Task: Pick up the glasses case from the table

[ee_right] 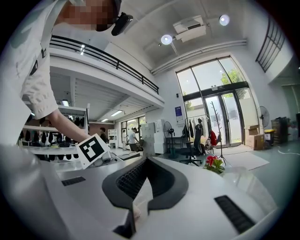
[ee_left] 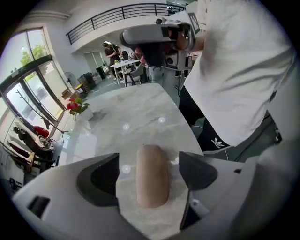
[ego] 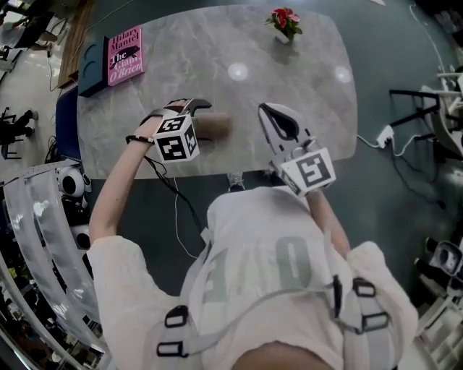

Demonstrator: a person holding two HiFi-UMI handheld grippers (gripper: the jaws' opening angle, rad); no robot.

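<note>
Partly behind left claw [ee_left: 149,163], glasses case [ego: 215,128] half hidden.

A pink book [ego: 124,56] is lying flat at the far left corner of the desk [ego: 217,43], touching a dark teal box [ego: 92,71] on its left. Red flowers [ego: 284,22] in a small white pot [ego: 283,37] are standing near the far edge, well apart from the book. Two round light spots [ego: 237,71] are shining on the marbled top between them. On the dark floor [ego: 391,72] to the right, a white plug [ego: 384,134] is lying, its cord [ego: 365,139] trailing off towards the desk.
</note>
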